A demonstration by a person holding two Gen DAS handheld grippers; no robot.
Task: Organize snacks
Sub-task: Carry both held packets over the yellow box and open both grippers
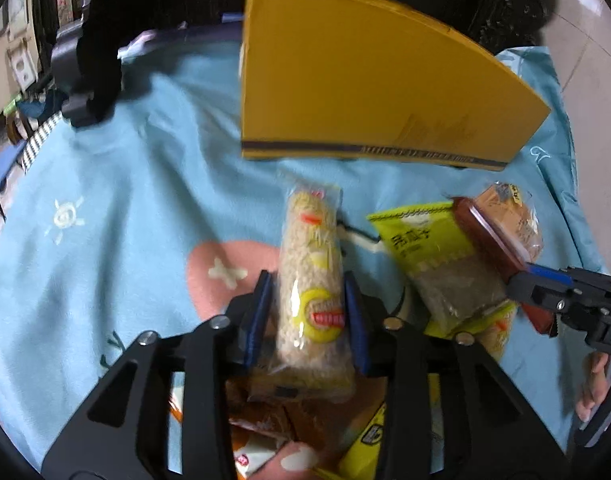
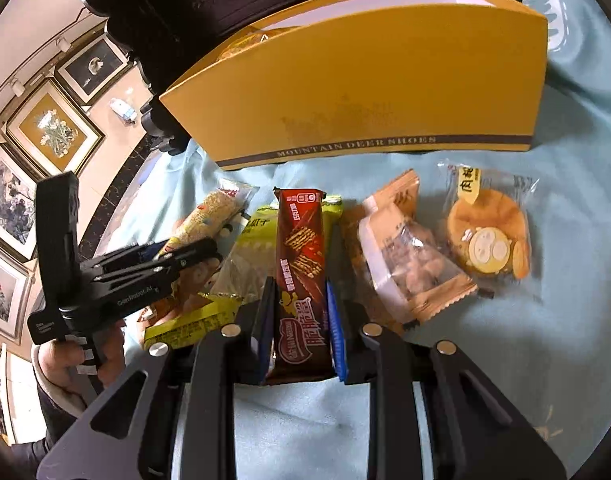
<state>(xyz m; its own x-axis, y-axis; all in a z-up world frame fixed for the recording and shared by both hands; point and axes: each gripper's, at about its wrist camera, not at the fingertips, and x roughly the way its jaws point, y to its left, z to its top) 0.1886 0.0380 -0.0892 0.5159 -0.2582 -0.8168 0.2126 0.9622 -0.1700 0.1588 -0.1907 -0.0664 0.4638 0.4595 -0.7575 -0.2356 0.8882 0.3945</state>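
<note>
1. Snacks lie loose on the blue cloth – the right tool [image 2: 299, 336] is clamped on a brown wafer bar [image 2: 301, 264].
2. The left tool [image 1: 309, 316] straddles a rice-cracker pack [image 1: 311, 276], pads barely touching.
3. Beyond, the yellow box [image 2: 365, 92] waits – carrying comes next, I'd judge.

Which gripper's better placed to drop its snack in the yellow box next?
Right, probably. The right gripper is shut on the brown wafer bar, pointing at the yellow shoe box. The left gripper's pads look slack around the rice cracker pack.
</note>
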